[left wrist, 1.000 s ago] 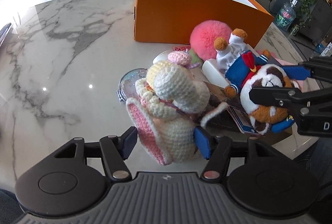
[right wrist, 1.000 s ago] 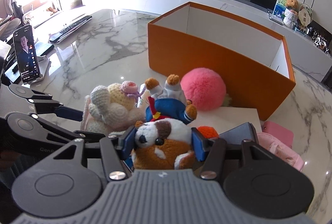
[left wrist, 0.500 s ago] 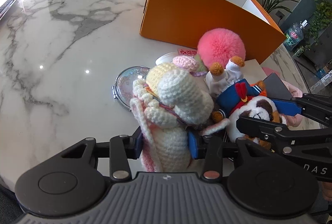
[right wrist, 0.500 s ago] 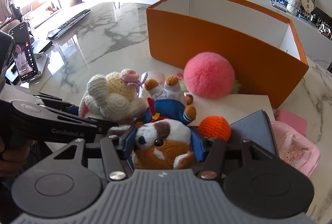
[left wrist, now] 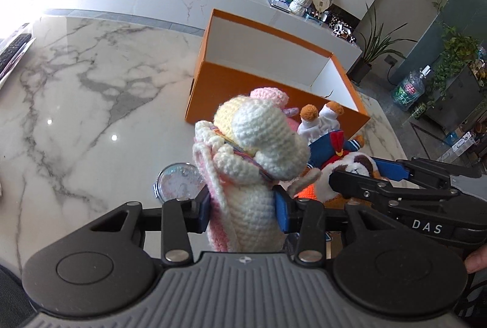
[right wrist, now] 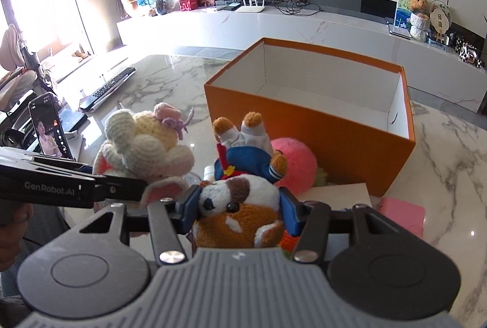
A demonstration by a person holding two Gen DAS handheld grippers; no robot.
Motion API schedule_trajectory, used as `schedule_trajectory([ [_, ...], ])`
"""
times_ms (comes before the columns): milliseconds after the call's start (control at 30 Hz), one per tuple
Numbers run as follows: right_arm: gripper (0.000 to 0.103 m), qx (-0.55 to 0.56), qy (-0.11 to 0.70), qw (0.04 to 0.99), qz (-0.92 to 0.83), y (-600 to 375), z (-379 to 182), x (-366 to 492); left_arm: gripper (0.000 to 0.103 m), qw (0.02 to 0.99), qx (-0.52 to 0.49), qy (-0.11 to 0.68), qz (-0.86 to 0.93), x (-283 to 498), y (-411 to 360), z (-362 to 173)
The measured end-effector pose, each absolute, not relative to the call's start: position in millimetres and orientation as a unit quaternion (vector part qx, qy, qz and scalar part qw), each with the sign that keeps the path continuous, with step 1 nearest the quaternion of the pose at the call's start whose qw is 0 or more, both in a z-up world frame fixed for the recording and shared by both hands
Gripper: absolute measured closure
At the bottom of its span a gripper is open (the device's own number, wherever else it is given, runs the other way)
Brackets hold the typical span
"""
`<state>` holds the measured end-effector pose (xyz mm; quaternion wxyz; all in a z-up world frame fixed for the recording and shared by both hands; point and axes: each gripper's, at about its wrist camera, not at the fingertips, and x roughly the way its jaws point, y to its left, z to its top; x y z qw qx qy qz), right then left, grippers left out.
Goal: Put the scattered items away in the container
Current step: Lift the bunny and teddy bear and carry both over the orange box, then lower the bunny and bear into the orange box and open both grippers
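Observation:
My left gripper (left wrist: 243, 211) is shut on a cream and pink crochet rabbit (left wrist: 255, 151) and holds it above the marble table. My right gripper (right wrist: 239, 207) is shut on a brown and white plush dog in a blue sailor suit (right wrist: 240, 194), also raised. The two toys hang side by side; the rabbit shows in the right wrist view (right wrist: 143, 142) and the dog in the left wrist view (left wrist: 344, 157). The open orange box (right wrist: 307, 127), white inside, stands just beyond both toys and looks empty (left wrist: 274, 69).
A pink pompom (right wrist: 296, 165), an orange crochet ball (left wrist: 307, 192), a round clear lid (left wrist: 178, 183), a white card (right wrist: 338, 194) and a pink pouch (right wrist: 401, 214) lie on the table before the box. A phone on a stand (right wrist: 48, 127) and a keyboard (right wrist: 106, 89) sit far left.
Both grippers have lifted their toys off the pile and carried them up toward the box. The left jaws closed on the rabbit during this time.

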<state>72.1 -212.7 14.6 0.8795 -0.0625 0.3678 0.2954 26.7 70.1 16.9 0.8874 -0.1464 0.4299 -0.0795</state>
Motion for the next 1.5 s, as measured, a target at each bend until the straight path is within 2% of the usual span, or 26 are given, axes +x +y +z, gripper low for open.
schedule_trajectory([
  [467,0.046,-0.057,0.302,0.905,0.294,-207,75,122,0.056,0.92,-0.116,0.363,-0.086,100,55,90],
  [833,0.046,-0.043,0.279,0.921,0.267,-198,96,210,0.056,0.916,-0.104,0.374,-0.103,195,62,103],
  [1000,0.046,-0.01,0.314,0.913,0.262,-191,73,264,0.056,0.892,-0.094,0.428,-0.108,246,63,77],
  [1233,0.046,0.052,0.421,0.869,0.254,-188,-9,317,0.055,0.844,-0.032,0.529,-0.085,274,50,9],
  [1500,0.046,0.063,0.482,0.84,0.243,-191,-59,335,0.055,0.82,0.023,0.569,-0.061,283,29,-24],
])
